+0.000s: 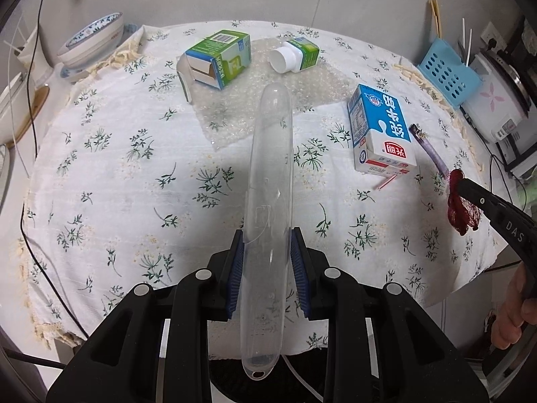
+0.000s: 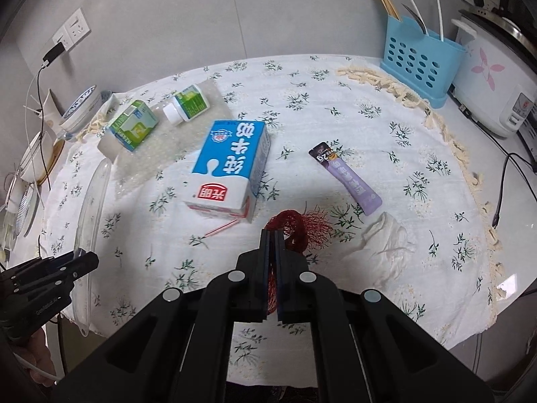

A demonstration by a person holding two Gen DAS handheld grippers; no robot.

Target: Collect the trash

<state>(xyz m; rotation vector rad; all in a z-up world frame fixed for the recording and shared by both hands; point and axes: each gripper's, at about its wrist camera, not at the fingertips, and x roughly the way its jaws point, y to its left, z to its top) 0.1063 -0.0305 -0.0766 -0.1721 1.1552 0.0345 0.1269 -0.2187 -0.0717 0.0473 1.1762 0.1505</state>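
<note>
My left gripper (image 1: 266,245) is shut on a long clear plastic case (image 1: 272,168), held above the flowered tablecloth (image 1: 134,174); the case also shows in the right wrist view (image 2: 90,201). My right gripper (image 2: 273,235) is shut on a dark red mesh net (image 2: 302,228), seen too in the left wrist view (image 1: 461,206). On the cloth lie a blue milk carton (image 2: 231,171), a green box (image 2: 132,127), a white-capped bottle (image 2: 186,105), a purple sachet (image 2: 349,178), a crumpled white tissue (image 2: 386,238) and a pink straw (image 2: 220,228).
A sheet of bubble wrap (image 1: 248,90) lies under the green box and bottle. A blue utensil holder (image 2: 419,57) and a rice cooker (image 2: 496,77) stand at the right. Bowls (image 1: 90,43) and cables sit at the left edge.
</note>
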